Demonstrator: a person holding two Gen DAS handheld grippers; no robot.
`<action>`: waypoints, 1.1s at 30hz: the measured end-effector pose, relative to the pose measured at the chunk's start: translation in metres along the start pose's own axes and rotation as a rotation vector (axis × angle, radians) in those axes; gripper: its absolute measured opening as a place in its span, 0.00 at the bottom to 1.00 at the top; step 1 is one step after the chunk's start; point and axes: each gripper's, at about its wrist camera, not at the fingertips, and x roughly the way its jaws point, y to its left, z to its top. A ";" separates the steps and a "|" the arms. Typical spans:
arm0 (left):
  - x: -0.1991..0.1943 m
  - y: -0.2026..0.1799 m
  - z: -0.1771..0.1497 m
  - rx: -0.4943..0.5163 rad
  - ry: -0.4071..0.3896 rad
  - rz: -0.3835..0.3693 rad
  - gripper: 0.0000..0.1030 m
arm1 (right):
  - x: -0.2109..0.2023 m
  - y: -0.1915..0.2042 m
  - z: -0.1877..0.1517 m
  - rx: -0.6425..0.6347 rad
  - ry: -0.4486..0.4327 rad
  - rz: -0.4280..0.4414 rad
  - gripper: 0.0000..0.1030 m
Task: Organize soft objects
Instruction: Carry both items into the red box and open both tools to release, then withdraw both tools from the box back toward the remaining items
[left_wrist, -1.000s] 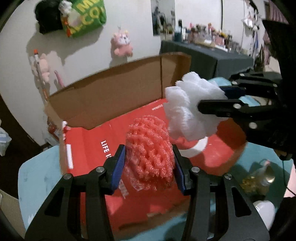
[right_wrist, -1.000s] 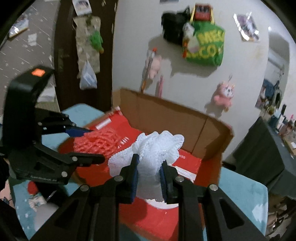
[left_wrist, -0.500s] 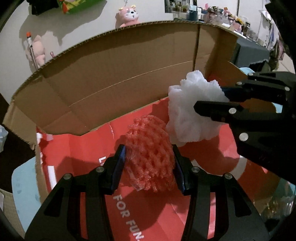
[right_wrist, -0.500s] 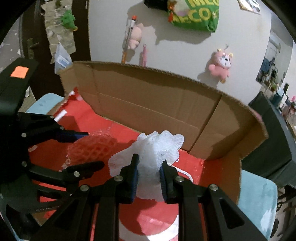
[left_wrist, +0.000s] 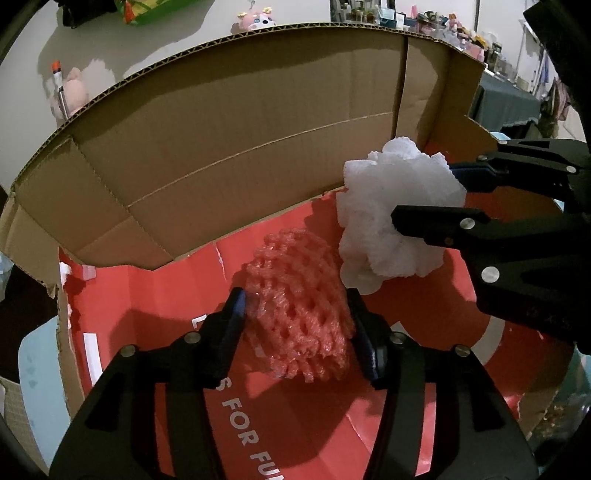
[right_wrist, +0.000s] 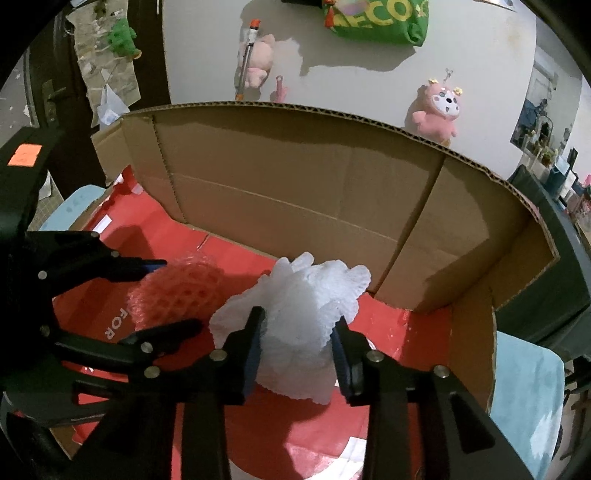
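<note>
A pink foam net (left_wrist: 299, 302) lies between the fingers of my left gripper (left_wrist: 297, 314), low inside an open cardboard box with a red floor (left_wrist: 303, 417). The jaws have parted and barely touch the net. A white foam net (right_wrist: 301, 321) sits between the fingers of my right gripper (right_wrist: 297, 336), which have spread apart around it inside the same box. The white net (left_wrist: 395, 218) and right gripper (left_wrist: 439, 195) show at the right of the left wrist view. The pink net (right_wrist: 177, 291) and left gripper (right_wrist: 166, 291) show at the left of the right wrist view.
The box's brown back wall (right_wrist: 295, 192) and right wall (right_wrist: 469, 332) stand close ahead. A light blue table top (right_wrist: 524, 398) lies around the box. Plush toys (right_wrist: 439, 110) and a green bag (right_wrist: 380, 18) hang on the wall behind.
Both grippers have lowered deeper into the box. Both sets of jaws have widened around their foam nets, the right one most clearly.
</note>
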 end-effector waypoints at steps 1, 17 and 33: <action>0.000 0.000 -0.001 0.002 0.000 0.000 0.54 | 0.001 0.000 0.000 0.005 0.003 0.003 0.39; -0.001 0.023 0.006 -0.010 -0.003 0.013 0.71 | 0.003 -0.012 0.002 0.056 0.038 0.007 0.67; -0.053 0.029 -0.005 -0.101 -0.102 -0.028 0.76 | -0.051 -0.009 0.000 0.070 -0.038 -0.001 0.89</action>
